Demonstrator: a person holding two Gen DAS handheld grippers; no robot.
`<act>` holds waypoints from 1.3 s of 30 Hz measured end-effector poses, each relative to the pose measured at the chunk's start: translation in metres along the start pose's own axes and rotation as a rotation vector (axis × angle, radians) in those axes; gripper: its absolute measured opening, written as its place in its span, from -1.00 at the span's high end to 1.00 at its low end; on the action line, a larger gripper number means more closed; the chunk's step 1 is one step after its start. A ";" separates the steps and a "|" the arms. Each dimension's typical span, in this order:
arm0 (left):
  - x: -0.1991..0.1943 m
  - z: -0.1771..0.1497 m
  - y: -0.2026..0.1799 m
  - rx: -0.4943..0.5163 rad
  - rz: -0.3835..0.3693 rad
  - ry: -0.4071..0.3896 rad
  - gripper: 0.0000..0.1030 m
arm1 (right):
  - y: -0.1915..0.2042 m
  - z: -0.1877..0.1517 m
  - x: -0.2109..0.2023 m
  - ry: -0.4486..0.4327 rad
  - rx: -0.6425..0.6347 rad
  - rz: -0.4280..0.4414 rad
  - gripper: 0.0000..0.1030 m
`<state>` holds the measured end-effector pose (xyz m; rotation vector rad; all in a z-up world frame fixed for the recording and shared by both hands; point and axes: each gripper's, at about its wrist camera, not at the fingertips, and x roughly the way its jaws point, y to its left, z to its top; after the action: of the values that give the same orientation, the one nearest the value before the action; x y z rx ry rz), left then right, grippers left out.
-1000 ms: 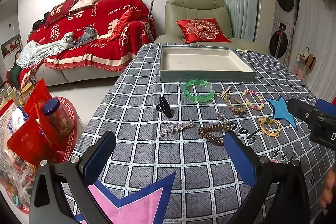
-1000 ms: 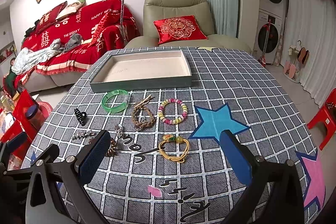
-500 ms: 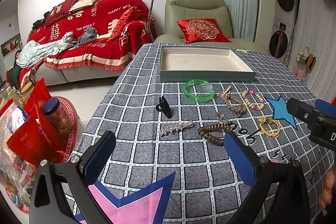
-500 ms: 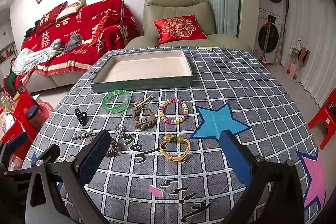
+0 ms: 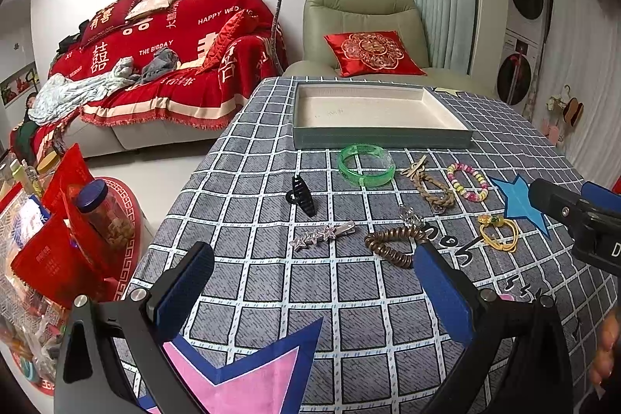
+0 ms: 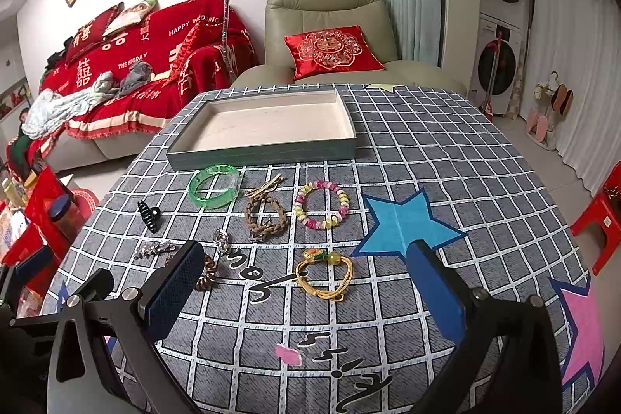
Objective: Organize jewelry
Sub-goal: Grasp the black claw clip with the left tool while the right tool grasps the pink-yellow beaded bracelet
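A shallow rectangular grey-green tray (image 6: 264, 154) with a cream lining sat empty at the far side. Nearer lay a translucent green bangle (image 6: 214, 186), a braided brown bracelet (image 6: 266, 216), a pastel beaded bracelet (image 6: 321, 205) and a yellow cord bracelet (image 6: 325, 274).

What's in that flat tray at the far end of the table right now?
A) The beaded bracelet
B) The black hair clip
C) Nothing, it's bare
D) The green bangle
C: the tray shows only its pale lining, while the green bangle, black hair clip and beaded bracelet all lie on the cloth in front of it.
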<state>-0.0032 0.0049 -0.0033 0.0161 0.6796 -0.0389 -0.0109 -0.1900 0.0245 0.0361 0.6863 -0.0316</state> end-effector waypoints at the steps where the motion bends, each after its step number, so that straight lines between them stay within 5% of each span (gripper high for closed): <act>1: 0.002 -0.001 -0.001 0.000 -0.003 0.007 -1.00 | 0.001 0.000 0.000 0.004 0.000 0.001 -1.00; 14: 0.071 0.028 0.032 -0.090 -0.047 0.194 -1.00 | -0.032 0.009 0.047 0.161 0.056 -0.035 -1.00; 27: 0.129 0.050 0.036 -0.103 -0.071 0.275 -0.99 | -0.053 0.032 0.129 0.318 0.104 -0.068 -0.99; 33: 0.143 0.051 0.030 -0.093 -0.074 0.304 -0.85 | -0.051 0.032 0.163 0.395 0.083 -0.082 -0.66; 39: 0.153 0.048 0.026 -0.080 -0.061 0.330 -0.55 | -0.043 0.035 0.171 0.386 0.038 -0.095 -0.58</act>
<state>0.1475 0.0249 -0.0620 -0.0761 1.0112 -0.0682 0.1415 -0.2372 -0.0576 0.0462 1.0736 -0.1312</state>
